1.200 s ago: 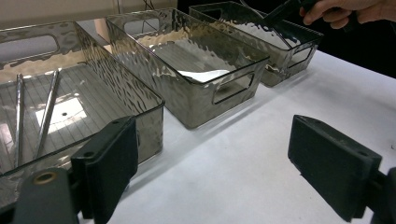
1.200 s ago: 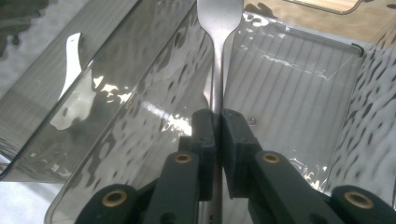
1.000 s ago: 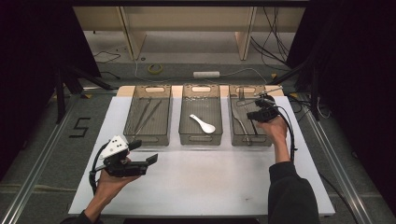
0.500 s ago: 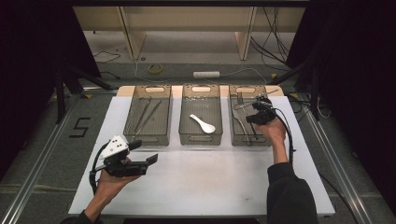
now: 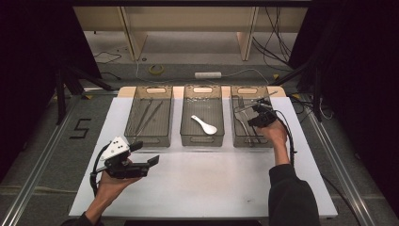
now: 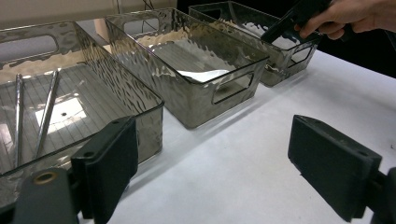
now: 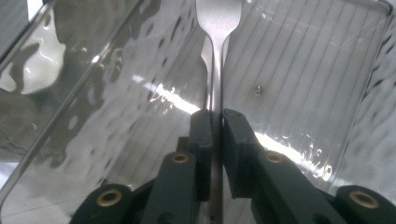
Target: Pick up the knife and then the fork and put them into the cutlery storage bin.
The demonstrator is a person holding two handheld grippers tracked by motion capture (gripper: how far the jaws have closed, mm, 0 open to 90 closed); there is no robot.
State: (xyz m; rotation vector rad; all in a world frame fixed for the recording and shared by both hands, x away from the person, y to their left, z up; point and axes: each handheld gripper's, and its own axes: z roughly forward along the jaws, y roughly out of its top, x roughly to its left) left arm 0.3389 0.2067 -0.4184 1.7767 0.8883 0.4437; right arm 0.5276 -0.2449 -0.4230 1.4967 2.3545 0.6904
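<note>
Two grippers | right gripper (image 7: 215,116): tilted into bin (image 5: 237,136), jaws just loosening around fork (image 7: 217,28) | left gripper (image 6: 224,163): level, wide

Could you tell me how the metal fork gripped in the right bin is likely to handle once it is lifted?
The fork is probably stiff: its metal handle runs straight. It may slip or pivot, since the right gripper pinches only the narrow, shiny handle. It looks light, being thin.

black right sleeve (image 5: 289,197), 2 black grippers, brass-ringed screws, grey plate (image 5: 115,148)
</note>
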